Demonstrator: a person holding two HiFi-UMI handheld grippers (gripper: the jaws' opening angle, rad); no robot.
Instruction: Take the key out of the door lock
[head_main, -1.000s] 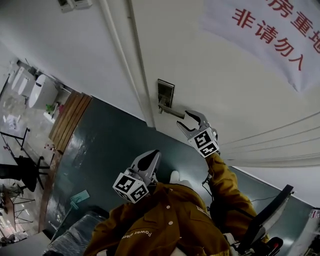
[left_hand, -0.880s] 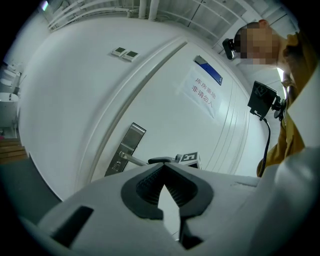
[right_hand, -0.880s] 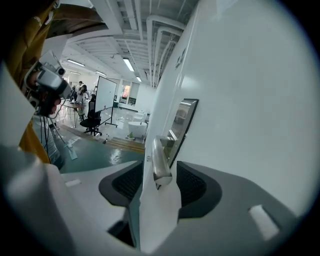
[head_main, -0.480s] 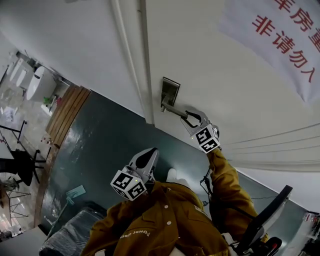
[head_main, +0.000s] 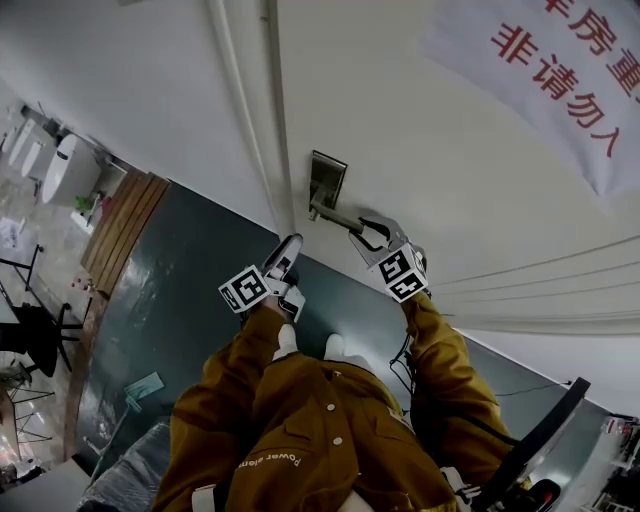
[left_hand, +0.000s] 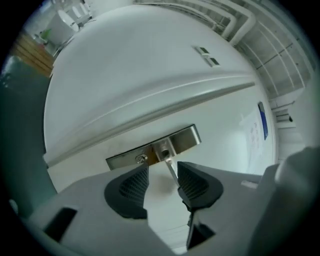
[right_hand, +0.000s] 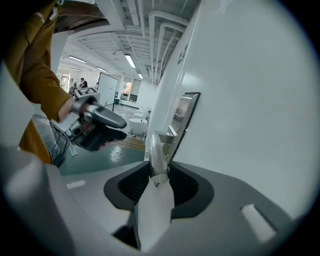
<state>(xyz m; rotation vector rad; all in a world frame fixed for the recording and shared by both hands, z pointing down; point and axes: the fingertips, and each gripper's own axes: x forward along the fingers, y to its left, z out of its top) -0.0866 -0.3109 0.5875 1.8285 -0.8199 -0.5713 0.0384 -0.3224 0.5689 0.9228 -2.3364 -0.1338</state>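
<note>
On the white door (head_main: 430, 150) sits a steel lock plate (head_main: 326, 185) (left_hand: 152, 148). In the left gripper view a small key (left_hand: 141, 159) sticks out of the plate, left of the lever's hub. My right gripper (head_main: 366, 233) (right_hand: 159, 182) is shut on the door handle lever (right_hand: 154, 150), which lies between its pads. My left gripper (head_main: 287, 254) (left_hand: 162, 182) is just below the plate with its jaws opening. Nothing is pressed between its pads (left_hand: 134, 185); the key and the lever (left_hand: 171, 170) lie beyond the tips.
A paper sign with red characters (head_main: 560, 70) hangs on the door at upper right. The door frame edge (head_main: 272, 120) runs left of the lock. Below are a dark green floor (head_main: 180, 300), a wooden panel (head_main: 125, 235) and a mustard jacket (head_main: 320, 430).
My left gripper rose from near the jacket up to the door under the lock plate, and its jaws parted. My right gripper moved in and closed on the handle lever.
</note>
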